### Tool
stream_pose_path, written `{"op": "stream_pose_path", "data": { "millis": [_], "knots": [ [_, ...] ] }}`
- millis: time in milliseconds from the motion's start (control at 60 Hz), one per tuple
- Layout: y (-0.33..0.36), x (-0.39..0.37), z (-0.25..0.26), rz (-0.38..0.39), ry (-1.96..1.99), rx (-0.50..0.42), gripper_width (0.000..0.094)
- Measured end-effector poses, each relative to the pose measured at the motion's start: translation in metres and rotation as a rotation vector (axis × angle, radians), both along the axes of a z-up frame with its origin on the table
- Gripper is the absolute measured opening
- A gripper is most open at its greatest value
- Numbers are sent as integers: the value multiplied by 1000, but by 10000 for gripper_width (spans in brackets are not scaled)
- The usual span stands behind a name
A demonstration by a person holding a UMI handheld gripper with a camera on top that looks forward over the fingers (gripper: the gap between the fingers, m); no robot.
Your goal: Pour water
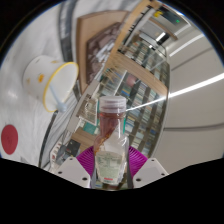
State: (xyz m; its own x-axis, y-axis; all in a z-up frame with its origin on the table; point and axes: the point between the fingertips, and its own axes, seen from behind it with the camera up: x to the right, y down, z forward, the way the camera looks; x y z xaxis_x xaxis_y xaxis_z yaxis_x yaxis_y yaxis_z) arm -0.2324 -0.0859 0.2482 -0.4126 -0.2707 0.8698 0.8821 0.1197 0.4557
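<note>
The clear bottle [111, 145], white-capped, sits clamped between the gripper [111, 170]'s 2 fingers, raised off the table and seemingly tipped toward the white cup [52, 82] ahead, probably to line up a pour. Shelving [150, 70] stands beyond.

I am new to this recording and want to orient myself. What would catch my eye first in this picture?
First is the clear bottle with a white cap, held between the gripper's fingers, both purple pads pressing on it. The whole scene is strongly tilted. Beyond the fingers and to the side of the bottle is a white cup with a yellowish rim, its opening turned toward the bottle, and a red disc lies nearer, at the far side of the cup.
</note>
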Motion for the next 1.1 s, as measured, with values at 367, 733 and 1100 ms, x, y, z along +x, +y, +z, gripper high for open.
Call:
{"op": "stream_pose_path", "data": {
  "millis": [367, 733, 1100],
  "knots": [
    [-47, 29, 23, 104, 1494, -433, 423],
    [-42, 100, -155, -205, 1929, -625, 424],
    [-59, 106, -171, -251, 1934, -598, 870]
  ]
}}
